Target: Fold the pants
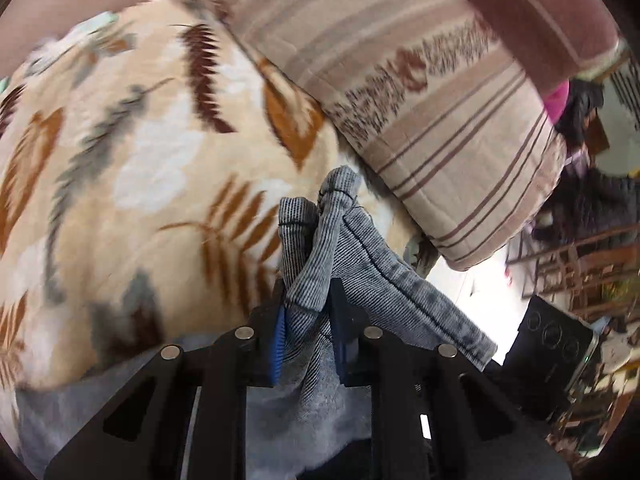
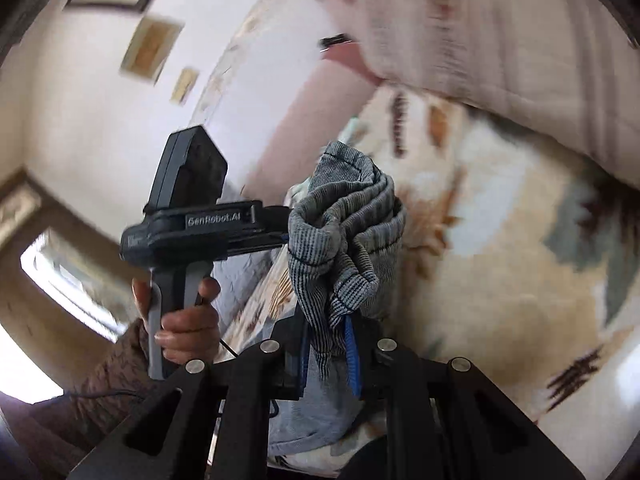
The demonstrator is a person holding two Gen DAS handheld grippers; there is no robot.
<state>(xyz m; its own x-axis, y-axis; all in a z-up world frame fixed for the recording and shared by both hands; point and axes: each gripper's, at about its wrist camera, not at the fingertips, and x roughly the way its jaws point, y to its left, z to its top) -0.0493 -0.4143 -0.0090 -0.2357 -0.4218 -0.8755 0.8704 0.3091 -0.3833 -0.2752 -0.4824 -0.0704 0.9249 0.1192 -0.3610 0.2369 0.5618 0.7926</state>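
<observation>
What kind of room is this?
Likely a lived-in bedroom: a leaf-print blanket, a striped pillow lying on it, and framed pictures on the wall.

Your left black two-finger gripper with blue pads is clamped at lower centre, jaws nearly together. Your right black blue-padded gripper likewise pinched, lower centre. Your bare left hand grips the handle, lower left.

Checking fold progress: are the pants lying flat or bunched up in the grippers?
Bunched and lifted. The grey pants are gathered between the left gripper, and a wad sits in the right gripper, above the leaf-print blanket.
</observation>
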